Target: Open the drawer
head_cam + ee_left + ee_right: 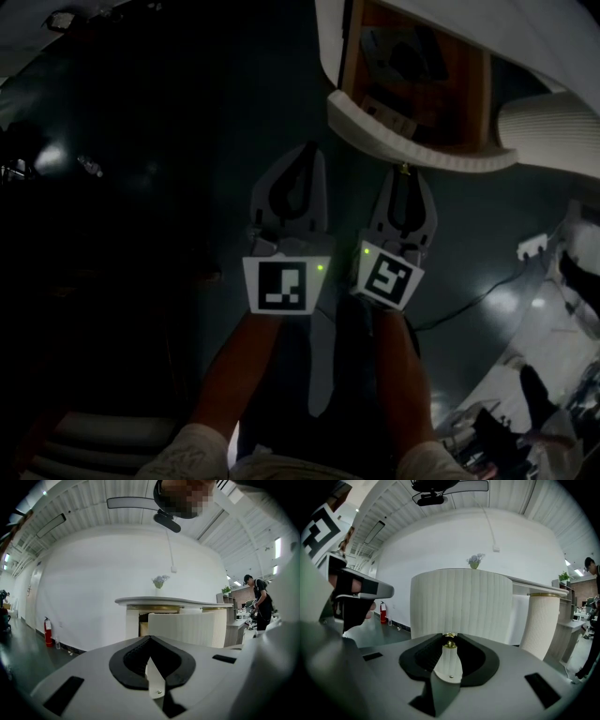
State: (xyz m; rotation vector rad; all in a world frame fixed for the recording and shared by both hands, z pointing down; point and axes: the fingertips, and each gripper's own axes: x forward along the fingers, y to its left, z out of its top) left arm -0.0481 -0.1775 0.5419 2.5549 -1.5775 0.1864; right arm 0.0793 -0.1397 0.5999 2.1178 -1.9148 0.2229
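The right tongs [405, 178] are clamped on the small gold knob [449, 643] of the ribbed white drawer [412, 142]. The drawer stands open directly ahead of their tips, its inside showing. The left tongs [308, 152], just beside the right ones, are closed together on nothing.

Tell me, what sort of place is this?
Probably a big open-plan office or showroom hall: a high ribbed ceiling with strip lights, a curved white counter bearing a vase of flowers, and a fire extinguisher by the wall.
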